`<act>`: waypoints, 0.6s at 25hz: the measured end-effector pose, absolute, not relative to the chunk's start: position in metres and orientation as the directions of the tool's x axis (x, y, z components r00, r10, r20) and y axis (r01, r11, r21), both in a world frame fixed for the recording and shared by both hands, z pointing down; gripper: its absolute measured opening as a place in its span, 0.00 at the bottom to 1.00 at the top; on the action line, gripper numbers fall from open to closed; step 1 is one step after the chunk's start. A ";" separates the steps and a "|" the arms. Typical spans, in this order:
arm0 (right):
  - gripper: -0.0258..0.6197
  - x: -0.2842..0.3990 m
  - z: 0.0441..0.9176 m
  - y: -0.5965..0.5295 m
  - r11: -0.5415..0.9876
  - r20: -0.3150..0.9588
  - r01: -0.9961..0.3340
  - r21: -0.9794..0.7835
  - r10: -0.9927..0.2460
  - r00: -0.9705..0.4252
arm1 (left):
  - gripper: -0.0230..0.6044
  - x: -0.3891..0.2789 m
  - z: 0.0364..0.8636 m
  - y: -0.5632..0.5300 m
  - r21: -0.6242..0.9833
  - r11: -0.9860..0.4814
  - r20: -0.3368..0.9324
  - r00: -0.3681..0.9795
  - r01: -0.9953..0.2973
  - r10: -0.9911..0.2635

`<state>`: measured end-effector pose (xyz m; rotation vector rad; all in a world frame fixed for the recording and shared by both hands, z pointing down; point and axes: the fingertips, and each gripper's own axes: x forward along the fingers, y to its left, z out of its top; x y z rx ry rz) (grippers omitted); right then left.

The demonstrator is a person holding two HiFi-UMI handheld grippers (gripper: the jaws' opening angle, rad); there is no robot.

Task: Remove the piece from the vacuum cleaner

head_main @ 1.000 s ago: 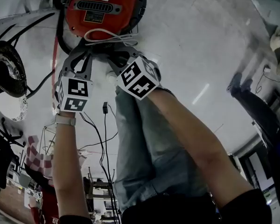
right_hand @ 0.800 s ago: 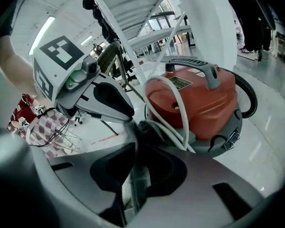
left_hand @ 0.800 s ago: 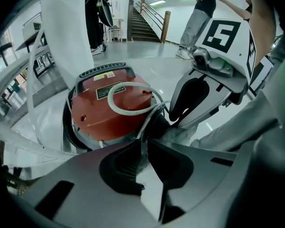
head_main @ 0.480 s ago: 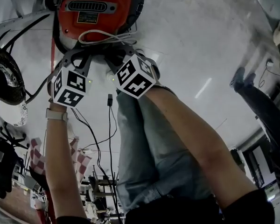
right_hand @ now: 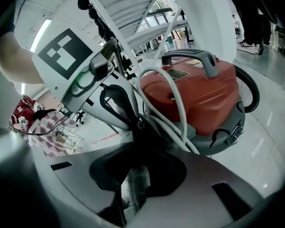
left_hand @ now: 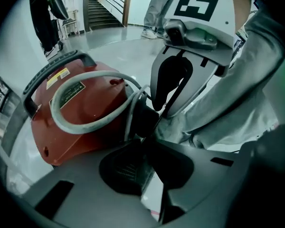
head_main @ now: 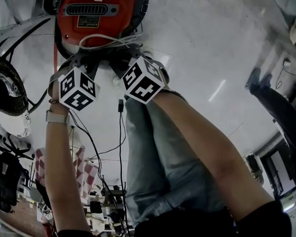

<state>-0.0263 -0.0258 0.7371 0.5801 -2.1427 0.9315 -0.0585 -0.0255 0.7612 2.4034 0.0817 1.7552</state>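
At the vacuum cleaner (head_main: 96,9) front:
- left gripper (left_hand: 145,142): jaws narrow, pinching dark piece (left_hand: 143,118)
- right gripper (right_hand: 140,137): narrow, same hold
- piece apparently still attached; removal outstanding

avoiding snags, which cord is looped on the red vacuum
The pale grey cord, looped over the top of the red vacuum cleaner. The black hose curves round its side; the thin black cables trail apart from it.

A staircase (left_hand: 104,13) rises beyond the glossy floor (left_hand: 111,49).
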 end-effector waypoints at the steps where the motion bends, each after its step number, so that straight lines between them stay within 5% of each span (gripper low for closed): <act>1: 0.18 -0.027 0.737 -0.025 0.640 0.758 -0.630 -0.440 -0.112 -0.643 | 0.11 -0.057 0.763 -0.025 0.161 -0.986 0.942 0.302 -0.037 0.142; 15: 0.14 -0.030 0.736 -0.021 0.662 0.761 -0.616 -0.427 -0.106 -0.640 | 0.11 -0.060 0.764 -0.021 0.144 -0.990 0.940 0.313 0.000 0.137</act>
